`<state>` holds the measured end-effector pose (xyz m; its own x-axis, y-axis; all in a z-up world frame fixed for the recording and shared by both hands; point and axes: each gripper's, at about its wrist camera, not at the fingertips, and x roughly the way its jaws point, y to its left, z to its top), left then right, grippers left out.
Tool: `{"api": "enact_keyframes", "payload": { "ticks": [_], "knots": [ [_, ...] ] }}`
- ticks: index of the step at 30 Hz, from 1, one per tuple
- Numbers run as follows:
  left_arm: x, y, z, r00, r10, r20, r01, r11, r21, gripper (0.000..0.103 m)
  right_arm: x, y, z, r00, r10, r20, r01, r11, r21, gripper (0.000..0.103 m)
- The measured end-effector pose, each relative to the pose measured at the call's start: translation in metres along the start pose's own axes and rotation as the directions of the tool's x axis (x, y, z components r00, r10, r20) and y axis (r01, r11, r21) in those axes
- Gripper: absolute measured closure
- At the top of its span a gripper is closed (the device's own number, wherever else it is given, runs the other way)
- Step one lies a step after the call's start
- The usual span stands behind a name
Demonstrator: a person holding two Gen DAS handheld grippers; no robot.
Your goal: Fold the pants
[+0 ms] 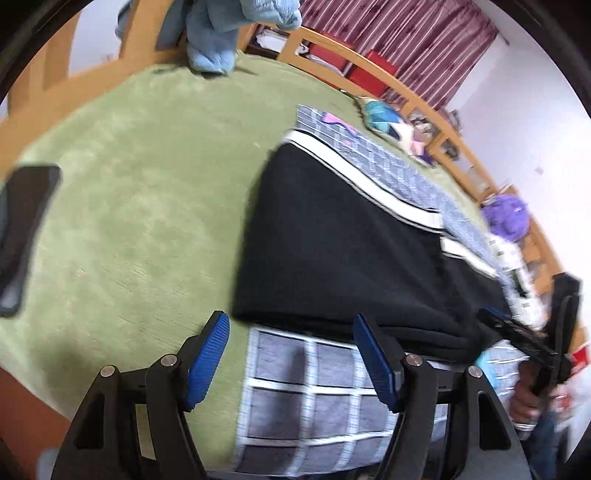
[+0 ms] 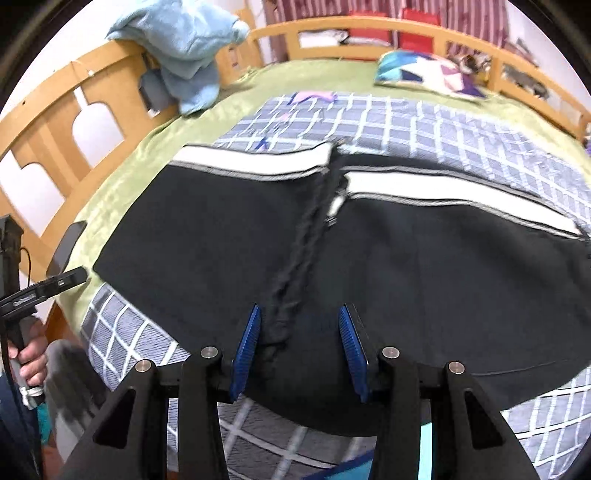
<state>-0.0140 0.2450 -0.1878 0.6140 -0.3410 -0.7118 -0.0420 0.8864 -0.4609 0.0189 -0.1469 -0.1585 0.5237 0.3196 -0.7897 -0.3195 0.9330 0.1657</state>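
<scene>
Black pants (image 2: 369,258) with white side stripes spread flat on a grey-and-white checked blanket (image 2: 443,125), itself lying over the green cover of a wooden-railed bed (image 2: 48,147). In the right wrist view, pants folded once across the middle, a rumpled seam ridge running from the stripes down toward the camera. Right tongs (image 2: 301,345) poised over the near edge of the pants, blue pads (image 2: 246,350) set moderately apart, straddling the lower end of that ridge; whether the pads press the cloth, hard to tell through the blur, though no pinch visible. Left tongs (image 1: 291,358) spread wide, nothing gripped, hovering over the blanket just beside the near corner of the pants, one pad (image 1: 207,362) above the green cover, the other above the checked cloth. Left hand visible at the left edge of the right wrist view, wrapped round its handle. A dark phone (image 1: 26,236) lying on the green cover, well apart from the pants. A light blue towel (image 2: 184,48) draped over the headboard rail, a colourful patterned pillow (image 2: 428,74) at the far side of the bed, striped maroon curtains (image 1: 406,33) beyond.
</scene>
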Motion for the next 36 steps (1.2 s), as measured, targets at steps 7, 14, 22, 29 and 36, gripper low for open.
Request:
{"api": "enact_keyframes", "payload": {
  "ticks": [7, 14, 22, 29, 36],
  "knots": [
    [0.022, -0.005, -0.011, 0.991, -0.122, -0.047, 0.118, 0.990, -0.080, 0.036, -0.005, -0.040, -0.004, 0.998, -0.059, -0.002, 0.059, 0.992, 0.108, 0.059],
    [0.038, 0.011, -0.013, 0.983, -0.181, 0.008, 0.178, 0.957, -0.228, 0.036, 0.003, -0.062, -0.010, 0.996, -0.086, -0.037, 0.090, 0.983, 0.162, 0.059],
    [0.055, 0.011, 0.002, 0.983, -0.181, 0.037, 0.183, 0.937, -0.298, 0.036, 0.014, -0.074, -0.011, 0.988, -0.142, -0.065, 0.152, 0.971, 0.186, 0.039],
    [0.050, -0.001, 0.000, 0.993, -0.088, 0.078, 0.106, 0.960, -0.260, 0.054, 0.022, -0.085, -0.022, 0.983, -0.175, -0.053, 0.182, 0.963, 0.197, 0.026],
    [0.031, 0.001, 0.004, 0.985, -0.093, 0.148, 0.127, 0.962, -0.240, 0.069, 0.022, -0.095, -0.025, 0.992, -0.124, -0.040, 0.130, 0.960, 0.249, 0.022]
  ]
}}
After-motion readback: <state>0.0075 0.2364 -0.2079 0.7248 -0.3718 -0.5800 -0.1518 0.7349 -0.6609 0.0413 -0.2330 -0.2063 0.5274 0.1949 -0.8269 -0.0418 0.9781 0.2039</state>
